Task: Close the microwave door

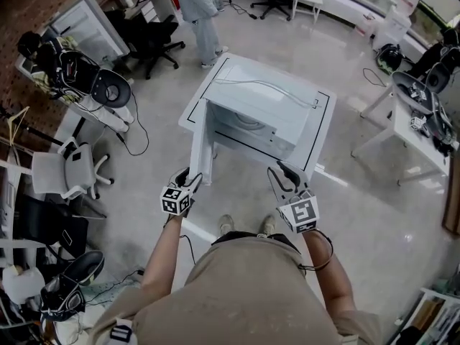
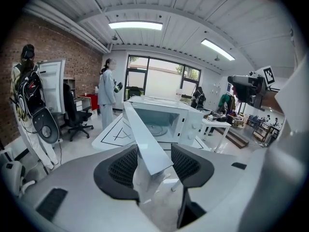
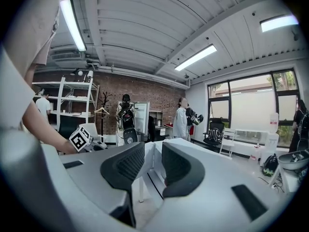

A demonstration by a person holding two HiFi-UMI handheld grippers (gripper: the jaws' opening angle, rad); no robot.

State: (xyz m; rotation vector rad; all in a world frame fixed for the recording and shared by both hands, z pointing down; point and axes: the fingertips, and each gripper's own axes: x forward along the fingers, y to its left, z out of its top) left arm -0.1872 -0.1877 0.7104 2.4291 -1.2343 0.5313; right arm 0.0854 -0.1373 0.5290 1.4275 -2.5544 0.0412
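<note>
The white microwave [image 1: 266, 110] stands on a white table [image 1: 325, 124], and its door [image 1: 201, 146] hangs open toward me on the left. My left gripper [image 1: 188, 180] is at the door's free edge. In the left gripper view the door [image 2: 145, 139] fills the gap between the jaws of this gripper [image 2: 154, 166], with the microwave cavity [image 2: 159, 122] behind. My right gripper [image 1: 282, 175] hovers in front of the table's right side. Its jaws [image 3: 153, 170] stand a little apart with nothing between them.
A person [image 1: 198, 6] stands beyond the table near black office chairs [image 1: 154, 38]. A white chair [image 1: 65, 171] and equipment racks are at the left. Another white table [image 1: 413, 121] with gear stands at the right. Cables lie on the floor.
</note>
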